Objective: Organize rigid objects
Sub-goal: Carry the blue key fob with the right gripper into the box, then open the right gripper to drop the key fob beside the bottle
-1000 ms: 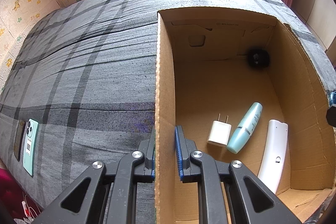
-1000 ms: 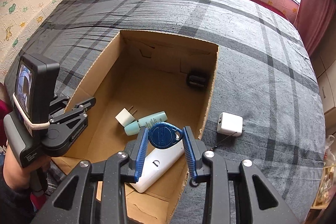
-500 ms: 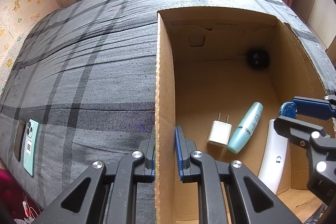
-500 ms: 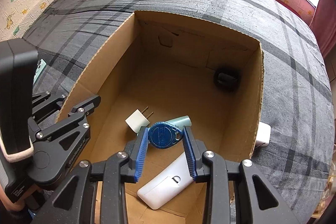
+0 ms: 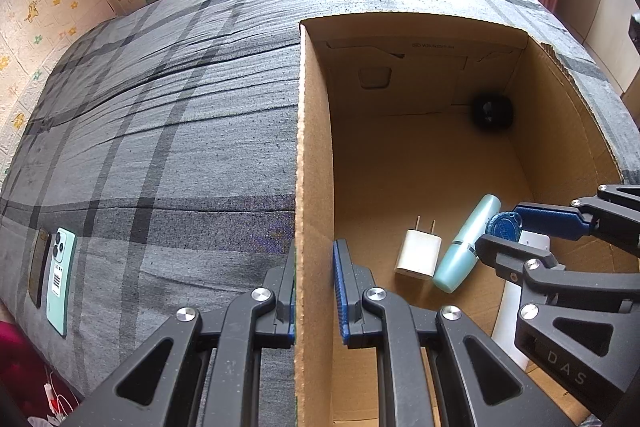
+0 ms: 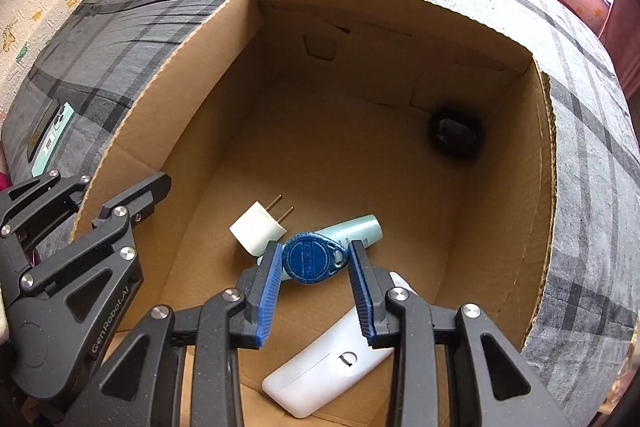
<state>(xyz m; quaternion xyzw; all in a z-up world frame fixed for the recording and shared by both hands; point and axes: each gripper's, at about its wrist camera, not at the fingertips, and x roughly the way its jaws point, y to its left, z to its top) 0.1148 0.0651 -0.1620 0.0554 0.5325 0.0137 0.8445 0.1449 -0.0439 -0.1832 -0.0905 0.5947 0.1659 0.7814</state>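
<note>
Nearest you in the left wrist view, your left gripper [image 5: 314, 291] is clamped on the side wall of the cardboard box [image 5: 308, 163], one blue pad on each face of the wall at lower centre of the frame. Your right gripper [image 6: 314, 277] pinches a blue key fob [image 6: 314, 263] between its pads, hanging above the box floor at lower centre of the right wrist view; the raised writing on the fob is too blurred to read. The left gripper's body at lower left of that view reads "GenRobot.AI", and the right gripper's body at lower right of the left view shows "DAS".

Just beneath the fob lie a white remote [image 6: 332, 371], a teal tube [image 6: 356, 227] and a white plug adapter [image 6: 258, 227], the tube and adapter close together. Farther back, a black object [image 6: 456, 135] sits in the far right corner. Small print on the far inner wall is illegible.

Outside the box, at the left edge of the plaid bedspread [image 5: 160, 107], a mint phone [image 5: 60, 279] with a barcode sticker lies beside a dark phone [image 5: 39, 267].
</note>
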